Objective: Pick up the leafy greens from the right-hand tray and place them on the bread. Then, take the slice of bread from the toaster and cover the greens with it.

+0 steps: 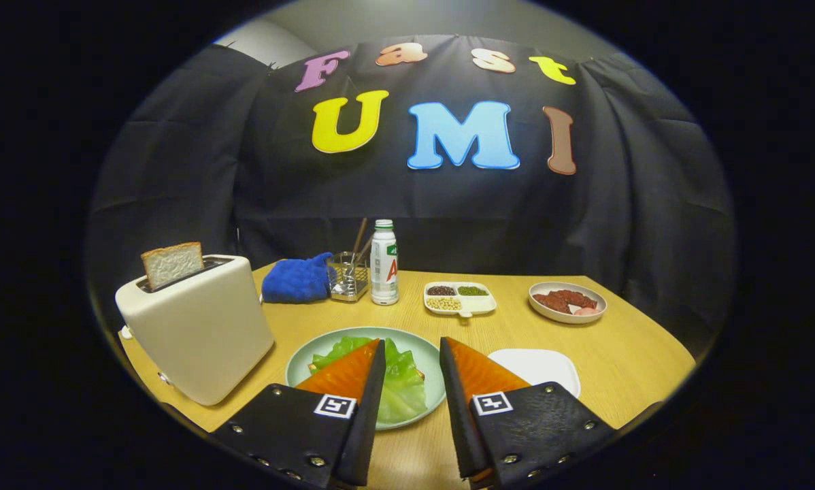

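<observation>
Item: green leafy lettuce (397,381), lying on a pale green round plate (298,364) on the wooden table (625,354), a sliver of bread crust just visible at its right edge, so the greens already sit on the bread beneath. Likely light, limp and easily torn. Item: slice of white toast bread (171,263), upright in the slot of a cream-coloured toaster (196,327) left of the plate, its top half standing clear; judged light, stiff-crusted but crushable, best pinched across the flat faces near the exposed top edge. Tongs (412,354): spread apart, gripping nothing, poised above the plate with the lettuce showing between and under the fingers. Containers: white flat rectangular tray (550,364) right of the plate, no greens on it; white divided dish (482,306) holding dark, green and pale beans; beige shallow bowl (540,306) of reddish-brown pieces; wire holder (348,278) with sticks; white plastic bottle (384,262); blue cloth mitt (298,279) beside.
</observation>
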### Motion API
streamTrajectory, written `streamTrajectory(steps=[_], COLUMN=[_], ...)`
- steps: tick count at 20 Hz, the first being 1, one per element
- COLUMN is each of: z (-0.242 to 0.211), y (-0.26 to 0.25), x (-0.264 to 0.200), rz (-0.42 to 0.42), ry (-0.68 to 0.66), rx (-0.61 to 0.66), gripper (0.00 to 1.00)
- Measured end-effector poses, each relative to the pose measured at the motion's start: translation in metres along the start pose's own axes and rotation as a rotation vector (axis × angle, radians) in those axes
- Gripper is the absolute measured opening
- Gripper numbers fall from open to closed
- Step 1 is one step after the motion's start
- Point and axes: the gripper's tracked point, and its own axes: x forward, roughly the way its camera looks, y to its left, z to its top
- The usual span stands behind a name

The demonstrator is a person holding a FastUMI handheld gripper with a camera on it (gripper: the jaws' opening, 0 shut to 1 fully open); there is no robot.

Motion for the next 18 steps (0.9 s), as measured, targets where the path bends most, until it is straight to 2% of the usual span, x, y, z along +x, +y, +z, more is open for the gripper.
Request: streamTrajectory(steps=[5, 12, 13, 14, 18], z=[0.024, 0.055, 0.061, 0.066, 0.075], y=[0.044, 0.122, 0.133, 0.145, 0.185], x=[-0.023, -0.040, -0.044, -0.045, -0.052], rz=[0.016, 0.153, 0.169, 0.190, 0.245], ry=[-0.044, -0.067, -0.071, -0.074, -0.073], rx=[0.034, 0.026, 0.038, 0.045, 0.056], gripper=[0.48, 0.48, 0.47, 0.36, 0.36])
